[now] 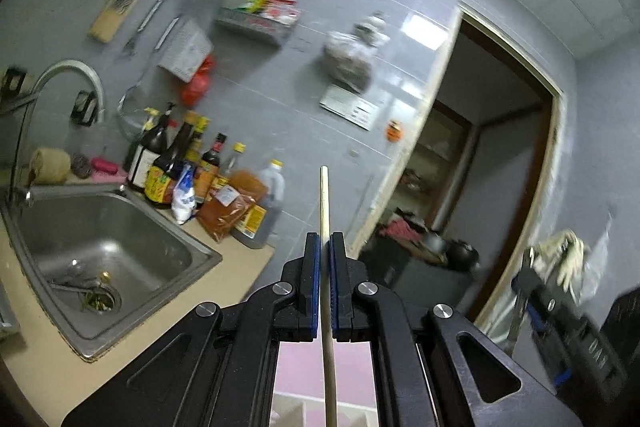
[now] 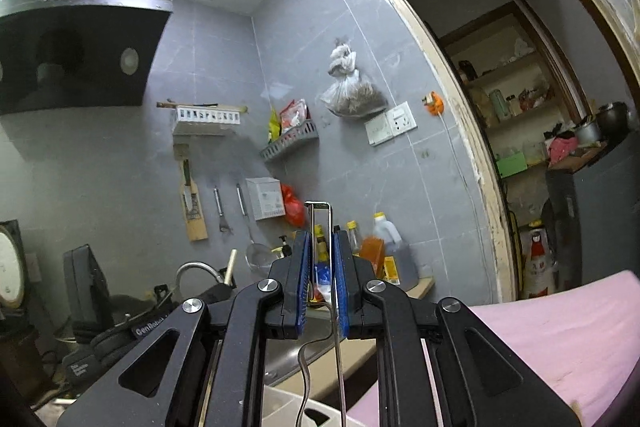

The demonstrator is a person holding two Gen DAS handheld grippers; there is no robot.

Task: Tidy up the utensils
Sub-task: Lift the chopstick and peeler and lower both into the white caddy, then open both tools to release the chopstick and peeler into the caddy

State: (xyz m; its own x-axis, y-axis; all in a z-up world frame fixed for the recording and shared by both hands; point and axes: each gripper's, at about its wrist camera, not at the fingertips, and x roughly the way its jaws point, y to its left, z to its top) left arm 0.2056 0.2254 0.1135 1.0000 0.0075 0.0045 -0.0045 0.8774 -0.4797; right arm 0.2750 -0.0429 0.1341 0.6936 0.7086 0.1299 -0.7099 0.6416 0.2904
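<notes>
My left gripper (image 1: 325, 241) is shut on a pale wooden chopstick (image 1: 325, 203) that stands upright between the pads, its tip well above the fingers, its lower end running out of frame. My right gripper (image 2: 321, 239) is shut on a thin metal wire-handled utensil (image 2: 321, 205); the looped handle end sticks up above the fingers and the wires run down below. What its lower end is cannot be told. The left gripper also shows in the right wrist view (image 2: 224, 281) at lower left, and the right gripper in the left wrist view (image 1: 536, 275) at far right.
A steel sink (image 1: 100, 247) with a tap (image 1: 64, 75) lies left. Sauce bottles (image 1: 188, 167) and an oil jug (image 1: 260, 207) crowd the counter behind it. A pink mat (image 2: 560, 327) and a white plastic holder (image 2: 288, 407) lie below. A doorway (image 2: 520, 107) opens right.
</notes>
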